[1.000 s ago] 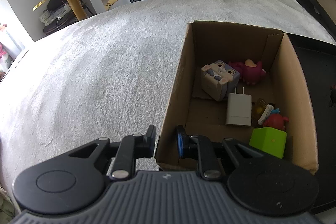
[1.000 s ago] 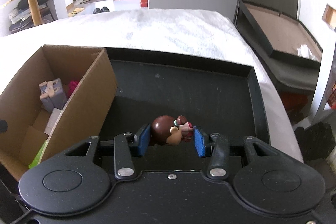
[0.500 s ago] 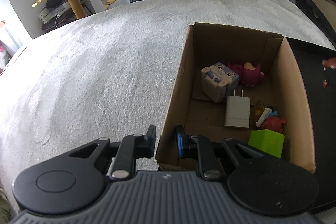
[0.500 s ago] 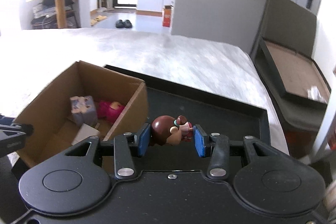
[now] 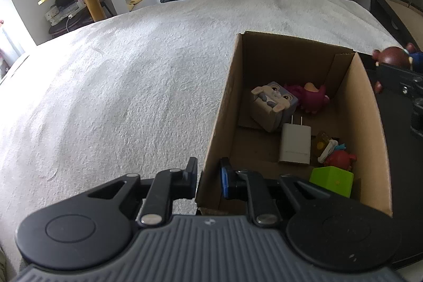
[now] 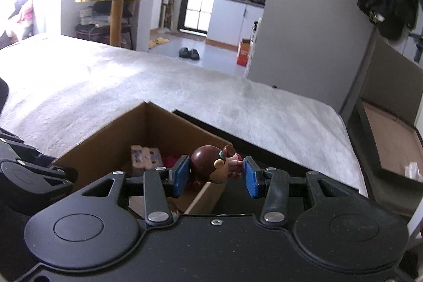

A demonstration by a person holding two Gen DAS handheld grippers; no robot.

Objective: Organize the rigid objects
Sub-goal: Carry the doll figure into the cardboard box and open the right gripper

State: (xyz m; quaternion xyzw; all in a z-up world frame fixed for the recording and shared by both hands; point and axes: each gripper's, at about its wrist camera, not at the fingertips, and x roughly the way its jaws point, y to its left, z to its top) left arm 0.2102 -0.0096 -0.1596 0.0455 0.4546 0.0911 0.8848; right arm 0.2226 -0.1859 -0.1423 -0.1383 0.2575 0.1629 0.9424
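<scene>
While your left tongs (image 5: 208, 177) pinch the cardboard box's (image 5: 370, 139) near-left wall, your right tongs (image 6: 216, 176) grip the brown-haired doll figure (image 6: 211, 164), held in the air over the box's right rim beside the black tray (image 6: 277, 152).

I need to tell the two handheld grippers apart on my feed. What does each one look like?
The left gripper has a grey ribbed body, black rounded side plates, black linkage arms with silver pins, and blue pads on its fingers. The right gripper is similar, but its body is smooth speckled black, with a small central screw and blue pads. No hands, sleeves or cables show.
</scene>
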